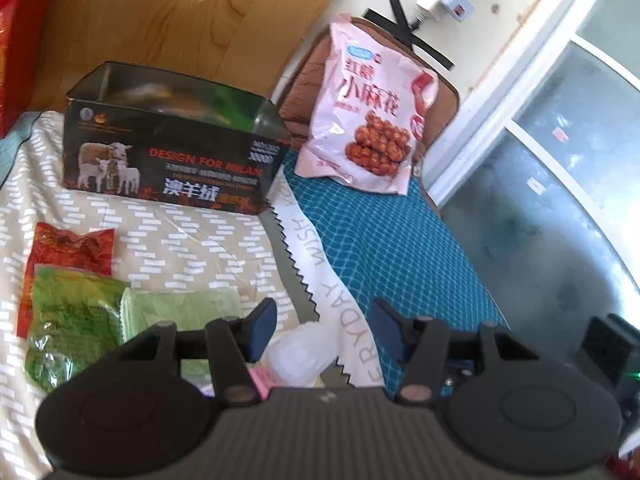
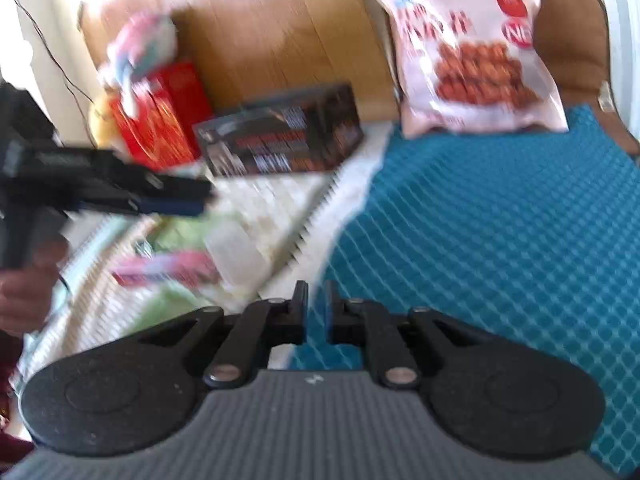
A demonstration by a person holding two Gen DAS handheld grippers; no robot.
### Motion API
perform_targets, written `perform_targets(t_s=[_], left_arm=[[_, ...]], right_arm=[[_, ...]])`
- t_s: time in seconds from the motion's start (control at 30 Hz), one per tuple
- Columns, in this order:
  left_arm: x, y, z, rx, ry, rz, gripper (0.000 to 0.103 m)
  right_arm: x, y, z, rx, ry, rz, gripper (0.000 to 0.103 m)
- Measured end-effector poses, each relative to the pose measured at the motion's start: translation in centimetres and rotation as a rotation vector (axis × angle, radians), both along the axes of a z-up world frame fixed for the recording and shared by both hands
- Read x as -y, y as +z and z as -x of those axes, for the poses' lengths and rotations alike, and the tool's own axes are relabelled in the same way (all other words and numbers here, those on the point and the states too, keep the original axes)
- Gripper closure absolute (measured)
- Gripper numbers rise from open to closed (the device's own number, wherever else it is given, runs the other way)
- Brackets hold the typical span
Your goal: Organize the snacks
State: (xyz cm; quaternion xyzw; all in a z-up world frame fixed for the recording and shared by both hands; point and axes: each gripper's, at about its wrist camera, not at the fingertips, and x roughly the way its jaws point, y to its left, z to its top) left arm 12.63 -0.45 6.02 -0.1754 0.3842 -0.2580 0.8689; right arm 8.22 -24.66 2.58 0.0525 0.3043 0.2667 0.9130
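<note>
We see a teal quilted mat point(image 1: 384, 240) beside a patterned sheet point(image 1: 160, 232) edged with "WISH". On the sheet stands an open black tin point(image 1: 172, 160) reading "DESIGN FOR MILAN"; a pink snack bag point(image 1: 368, 116) leans behind the mat. Green packets point(image 1: 76, 312) lie near our left gripper point(image 1: 324, 328), jaws apart and empty. Our right gripper point(image 2: 317, 312) is nearly together, holding nothing.
</note>
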Motion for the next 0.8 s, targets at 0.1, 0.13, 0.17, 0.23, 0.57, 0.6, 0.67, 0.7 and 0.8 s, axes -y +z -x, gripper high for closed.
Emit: perform_targets(t_s=[0.1, 0.13, 0.17, 0.23, 0.57, 0.6, 0.67, 0.7, 0.8], left_arm=[[-1.5, 0.5, 0.4, -0.005, 0.064, 0.03, 0.051], [-2.1, 0.7, 0.6, -0.007, 0.084, 0.037, 0.051], [-2.8, 0.9, 0.7, -0.01, 0.108, 0.04, 0.051], [-3.8, 1.2, 1.0, -0.012, 0.147, 0.035, 0.051], [-0.8, 0.5, 0.3, -0.033, 0.041, 0.016, 0.045], [-0.1, 0.3, 0.1, -0.038, 0.021, 0.024, 0.042], [1.4, -0.2, -0.1, -0.053, -0.021, 0.035, 0.042], [2.0, -0.3, -0.1, -0.058, -0.037, 0.031, 0.042], [3.7, -0.4, 0.1, -0.057, -0.078, -0.01, 0.042]], right_arm=[[-2.5, 0.9, -0.6, 0.077, 0.058, -0.007, 0.043], [-3.5, 0.9, -1.1, 0.097, 0.086, -0.008, 0.04], [-4.4, 0.8, -1.5, 0.107, 0.112, -0.001, 0.039], [-6.3, 0.1, -2.7, 0.096, 0.132, 0.02, 0.042], [1.3, -0.5, -1.1, 0.026, -0.007, -0.076, 0.069], [1.9, -0.6, -0.8, 0.023, -0.027, -0.047, 0.069], [2.4, -0.8, 0.1, 0.038, -0.028, -0.001, 0.068], [2.2, -1.1, 0.4, 0.039, -0.012, 0.019, 0.067], [1.2, -1.4, 1.3, 0.069, 0.043, 0.093, 0.055]])
